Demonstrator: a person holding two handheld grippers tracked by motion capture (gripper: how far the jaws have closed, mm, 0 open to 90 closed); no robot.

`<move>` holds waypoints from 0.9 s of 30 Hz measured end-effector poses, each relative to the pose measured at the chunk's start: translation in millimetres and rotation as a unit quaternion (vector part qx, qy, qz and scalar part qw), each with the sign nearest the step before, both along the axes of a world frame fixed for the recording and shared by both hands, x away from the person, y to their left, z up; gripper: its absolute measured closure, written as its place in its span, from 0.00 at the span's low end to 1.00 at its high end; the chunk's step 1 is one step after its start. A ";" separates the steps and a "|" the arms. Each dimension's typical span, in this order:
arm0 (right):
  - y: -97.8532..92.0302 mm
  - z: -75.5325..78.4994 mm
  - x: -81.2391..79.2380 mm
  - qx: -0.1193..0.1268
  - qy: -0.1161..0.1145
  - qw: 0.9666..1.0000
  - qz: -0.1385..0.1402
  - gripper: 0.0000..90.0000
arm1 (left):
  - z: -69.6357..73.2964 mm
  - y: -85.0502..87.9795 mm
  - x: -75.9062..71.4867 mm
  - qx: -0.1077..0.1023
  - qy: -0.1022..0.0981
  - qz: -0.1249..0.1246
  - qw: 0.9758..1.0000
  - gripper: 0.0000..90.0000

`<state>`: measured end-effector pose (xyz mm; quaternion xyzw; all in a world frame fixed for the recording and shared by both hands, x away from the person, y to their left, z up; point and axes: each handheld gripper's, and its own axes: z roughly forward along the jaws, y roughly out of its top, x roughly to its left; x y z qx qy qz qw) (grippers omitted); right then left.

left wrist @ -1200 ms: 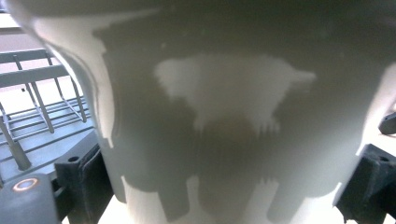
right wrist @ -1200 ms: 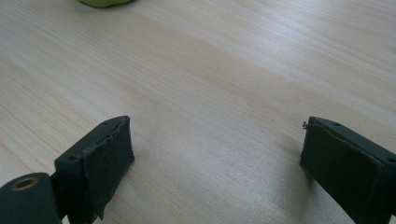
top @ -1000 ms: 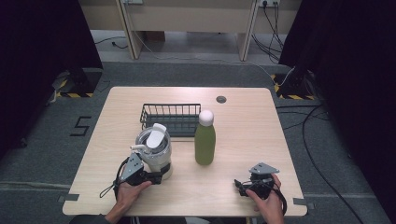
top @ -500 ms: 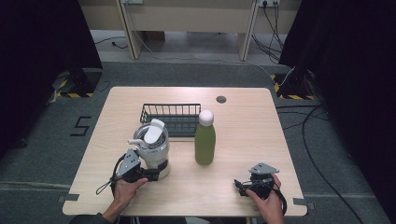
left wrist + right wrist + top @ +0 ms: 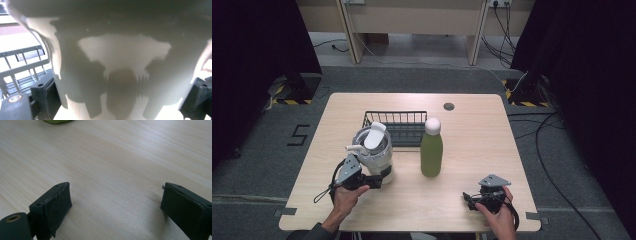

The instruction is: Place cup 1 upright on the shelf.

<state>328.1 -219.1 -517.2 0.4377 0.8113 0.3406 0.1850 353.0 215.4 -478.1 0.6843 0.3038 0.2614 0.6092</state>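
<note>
A white lidded tumbler [image 5: 372, 150] with a flip-up spout stands at the table's left front. My left gripper [image 5: 381, 178] is low at its base, jaws spread wide on either side of it. In the left gripper view the tumbler's wall [image 5: 125, 62] sits between the two fingers [image 5: 46, 96], very close to both. A green bottle [image 5: 431, 150] with a white cap stands upright at mid-table. My right gripper [image 5: 469, 199] rests near the front right edge, open over bare wood [image 5: 115, 205]. The bottle's bottom edge [image 5: 56, 121] peeks in at the top of the right gripper view.
A black wire basket [image 5: 394, 120] sits just behind the tumbler and bottle; its bars [image 5: 22, 65] show left of the tumbler. A dark round grommet [image 5: 449, 106] lies near the far edge of the wooden table [image 5: 482, 150]. Cables run over the floor at right.
My left gripper has slid right along the table until its jaws straddle the tumbler's base. The right gripper has stayed put.
</note>
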 end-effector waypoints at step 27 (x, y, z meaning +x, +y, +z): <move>-0.2 0.0 0.2 -0.001 -0.001 1.000 0.001 0.10 | 65.2 18.7 44.2 0.001 -0.029 0.032 0.999 0.11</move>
